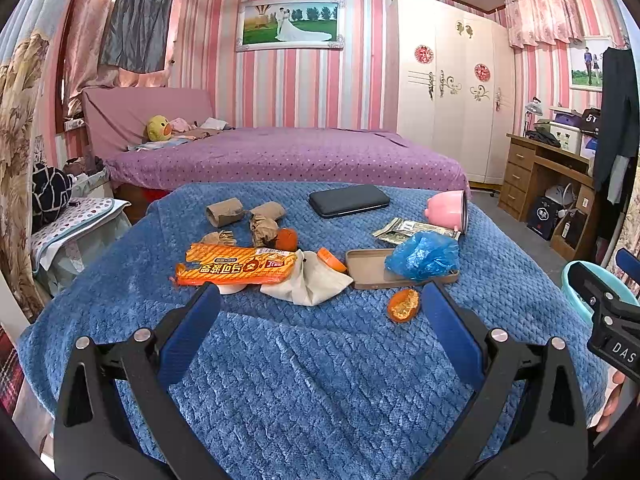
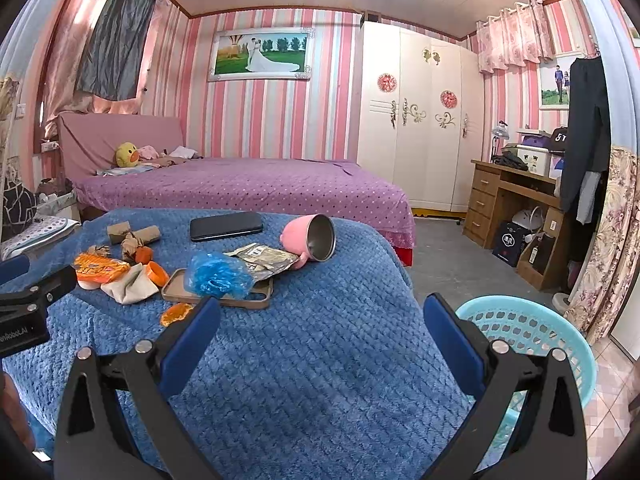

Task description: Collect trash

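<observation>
Two grippers hang over the near edge of a table draped in a blue blanket (image 1: 320, 380), both spread wide and holding nothing. The left gripper (image 1: 320, 308) faces the litter head-on: an orange snack wrapper (image 1: 236, 266) lies just beyond its left fingertip, long axis running side to side across the line of the fingers, with a crumpled white tissue (image 1: 312, 284) beside it and an orange peel (image 1: 403, 305) close to its right fingertip. Further back toward the far edge sit brown paper rolls (image 1: 226, 211), a blue plastic bag (image 1: 424, 255) resting on a phone case (image 1: 368, 270), a foil packet (image 1: 400, 227), a dark phone (image 1: 348, 200) and a tipped pink cup (image 1: 448, 209).

The right gripper (image 2: 322, 316) points past the table's right corner; the litter lies up and to its left, and a light blue basket (image 2: 532, 332) stands on the floor just off its right fingertip.

The left gripper looks nearer the wrapper and peel, the right nearer the basket.
</observation>
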Demonstrator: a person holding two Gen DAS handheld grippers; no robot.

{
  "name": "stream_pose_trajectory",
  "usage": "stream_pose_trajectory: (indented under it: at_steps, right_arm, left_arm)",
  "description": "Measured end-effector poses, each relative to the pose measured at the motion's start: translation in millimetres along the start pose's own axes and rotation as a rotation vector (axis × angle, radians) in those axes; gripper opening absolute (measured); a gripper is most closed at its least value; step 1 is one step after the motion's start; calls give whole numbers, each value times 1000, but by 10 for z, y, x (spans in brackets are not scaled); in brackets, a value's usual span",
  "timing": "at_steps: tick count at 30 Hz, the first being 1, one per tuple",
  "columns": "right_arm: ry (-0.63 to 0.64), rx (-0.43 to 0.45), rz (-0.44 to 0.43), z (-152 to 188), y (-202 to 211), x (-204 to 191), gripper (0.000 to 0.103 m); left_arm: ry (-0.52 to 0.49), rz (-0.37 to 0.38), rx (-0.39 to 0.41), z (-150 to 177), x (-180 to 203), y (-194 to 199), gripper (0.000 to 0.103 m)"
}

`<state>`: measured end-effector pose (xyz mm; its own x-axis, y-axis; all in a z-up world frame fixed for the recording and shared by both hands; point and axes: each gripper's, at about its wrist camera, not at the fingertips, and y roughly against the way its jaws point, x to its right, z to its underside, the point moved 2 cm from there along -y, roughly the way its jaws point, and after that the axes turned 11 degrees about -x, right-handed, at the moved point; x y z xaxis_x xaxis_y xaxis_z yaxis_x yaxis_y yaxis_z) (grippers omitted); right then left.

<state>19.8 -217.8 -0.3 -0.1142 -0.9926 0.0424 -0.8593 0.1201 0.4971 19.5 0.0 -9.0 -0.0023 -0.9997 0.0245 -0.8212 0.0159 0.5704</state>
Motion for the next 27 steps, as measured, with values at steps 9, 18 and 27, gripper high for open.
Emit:
stream_pose_trajectory:
  at_steps: [9,18,27]
  right_arm:
    - [0,3,1,-3,6,11,99]
    - [-5,3,4,-13,24,59,99]
    - [-3,3,6,-5,17,54,99]
  left_arm:
    - [-3,2,-2,-1,2,12,98]
    - [-7,1,-5,4,9,-10,98]
    - [-9,0,-7,17,10,-31,98]
